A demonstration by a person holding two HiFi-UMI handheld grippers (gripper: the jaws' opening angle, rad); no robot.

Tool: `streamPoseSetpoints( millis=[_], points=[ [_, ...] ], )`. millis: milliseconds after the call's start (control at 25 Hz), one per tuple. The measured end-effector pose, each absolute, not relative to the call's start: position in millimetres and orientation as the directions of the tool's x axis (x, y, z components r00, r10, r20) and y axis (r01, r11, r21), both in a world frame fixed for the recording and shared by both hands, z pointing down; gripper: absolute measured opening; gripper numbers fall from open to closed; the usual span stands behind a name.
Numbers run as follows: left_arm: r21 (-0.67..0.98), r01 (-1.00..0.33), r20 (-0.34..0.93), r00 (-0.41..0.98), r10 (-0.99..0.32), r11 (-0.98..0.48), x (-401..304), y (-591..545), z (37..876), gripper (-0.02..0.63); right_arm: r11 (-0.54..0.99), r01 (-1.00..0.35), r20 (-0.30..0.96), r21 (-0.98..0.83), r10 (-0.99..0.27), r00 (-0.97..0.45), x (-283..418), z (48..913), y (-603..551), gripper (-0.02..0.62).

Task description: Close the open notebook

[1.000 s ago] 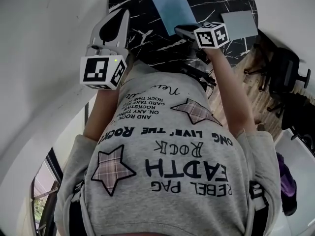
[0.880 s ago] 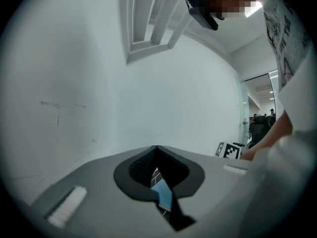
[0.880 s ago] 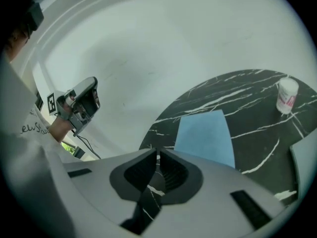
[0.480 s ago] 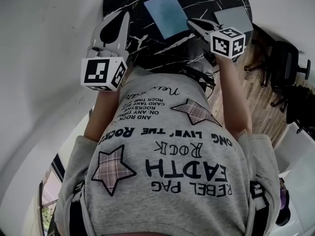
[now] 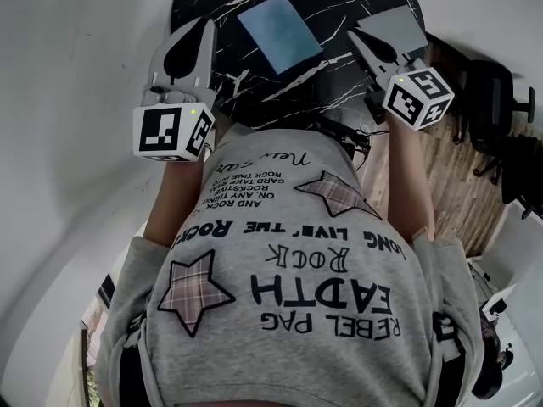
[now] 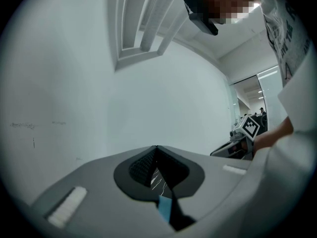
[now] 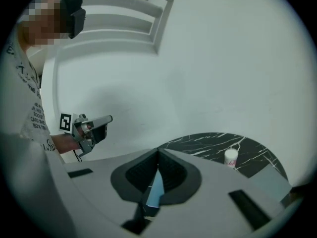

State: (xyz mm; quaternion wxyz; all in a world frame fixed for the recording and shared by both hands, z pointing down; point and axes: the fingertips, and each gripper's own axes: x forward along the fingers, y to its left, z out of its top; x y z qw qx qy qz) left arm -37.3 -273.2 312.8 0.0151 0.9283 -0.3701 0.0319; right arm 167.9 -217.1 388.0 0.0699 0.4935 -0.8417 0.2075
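Shirt [image 5: 288, 312]: "LIVE THE ROCK", "EARTH", "REBEL", upside down.

Soft, even light fills my views, brightest at the tall glass-panelled doorway [image 6: 256, 90]; fisheye-bent edges, black corners.
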Motion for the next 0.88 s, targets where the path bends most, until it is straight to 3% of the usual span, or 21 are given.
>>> streamPoseSetpoints(
  millis=[280,880],
  points=[
    [-0.004,-0.673,0.041,0.739,-0.672,-0.740,-31,-277,299,0.009,0.377,-0.913,0.260,-0.157,-0.876,-0.406,181,344,-198,0.013],
    [-0.009,-0.663,0.011,0.749,-0.663,-0.749,-30,-278,283,0.009,0.281,-0.953,0.144,-0.110,-0.945,-0.295,195,303,-178,0.012]
  ],
)
